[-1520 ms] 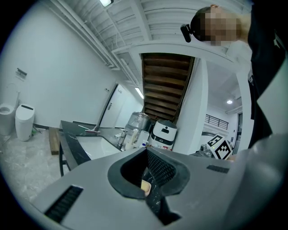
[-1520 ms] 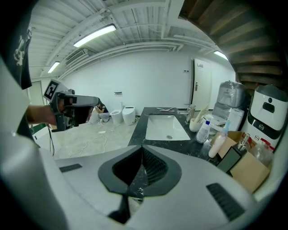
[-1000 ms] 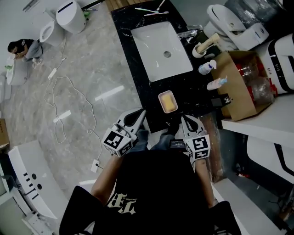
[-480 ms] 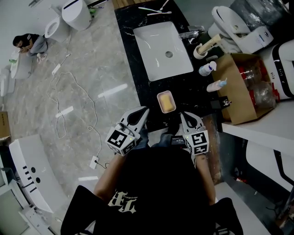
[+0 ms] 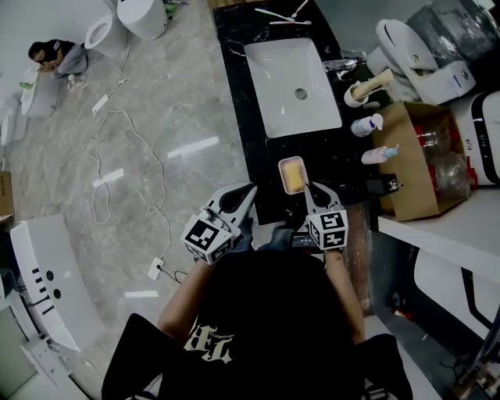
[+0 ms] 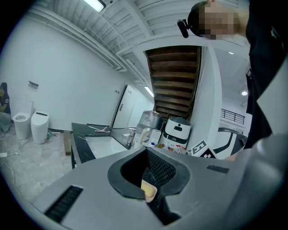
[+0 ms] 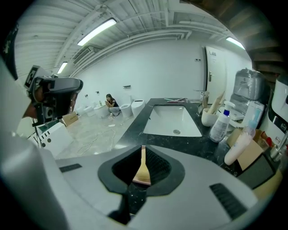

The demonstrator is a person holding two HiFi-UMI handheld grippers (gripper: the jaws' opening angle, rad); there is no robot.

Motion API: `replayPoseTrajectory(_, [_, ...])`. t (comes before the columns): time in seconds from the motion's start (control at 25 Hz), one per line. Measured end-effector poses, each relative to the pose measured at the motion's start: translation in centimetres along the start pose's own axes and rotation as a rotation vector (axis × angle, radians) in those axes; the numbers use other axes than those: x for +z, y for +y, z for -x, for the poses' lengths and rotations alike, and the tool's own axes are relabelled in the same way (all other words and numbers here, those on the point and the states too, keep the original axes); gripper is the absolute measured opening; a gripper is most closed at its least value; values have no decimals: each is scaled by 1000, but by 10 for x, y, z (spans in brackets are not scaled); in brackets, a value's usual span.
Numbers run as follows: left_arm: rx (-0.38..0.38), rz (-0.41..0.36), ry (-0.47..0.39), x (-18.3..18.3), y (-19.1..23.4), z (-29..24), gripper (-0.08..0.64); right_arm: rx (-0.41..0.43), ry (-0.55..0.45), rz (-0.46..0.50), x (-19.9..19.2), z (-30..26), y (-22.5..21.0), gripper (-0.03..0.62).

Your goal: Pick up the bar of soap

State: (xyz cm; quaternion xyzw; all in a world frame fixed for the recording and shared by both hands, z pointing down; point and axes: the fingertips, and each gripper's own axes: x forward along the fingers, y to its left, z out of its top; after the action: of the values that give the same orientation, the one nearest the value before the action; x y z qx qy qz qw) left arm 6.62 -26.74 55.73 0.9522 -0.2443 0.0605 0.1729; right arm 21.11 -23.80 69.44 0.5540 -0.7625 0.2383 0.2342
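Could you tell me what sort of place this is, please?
Probably a bathroom-fixtures showroom or workshop: a white basin in a black counter, toilets standing about the open floor, and a bar of soap.

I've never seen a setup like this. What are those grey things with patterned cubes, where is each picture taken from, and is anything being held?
A person holds a two-jaw gripper in each hand: left gripper and right gripper; the patterned cubes belong to them. One picture comes from a camera on the person's head, looking down; the other two from cameras riding on each gripper. On the black counter: a white sink, a bar of soap in a dish, bottles. Both grippers are shut, holding nothing.
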Motion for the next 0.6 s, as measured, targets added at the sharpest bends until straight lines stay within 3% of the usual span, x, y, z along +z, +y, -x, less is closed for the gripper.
replayPoseTrajectory(0.24, [11,28,8,-7,15,17,8,-6,94,-39,-14,-40,4,14])
replayPoseTrajectory(0.44, [7,36,14,-9,27,28,8,-13,209,-70,-35,-70,7,126])
replayPoseTrajectory(0.6, [7,37,20,-10,40,36,8,-64,289,-80,-49,-86,1,155])
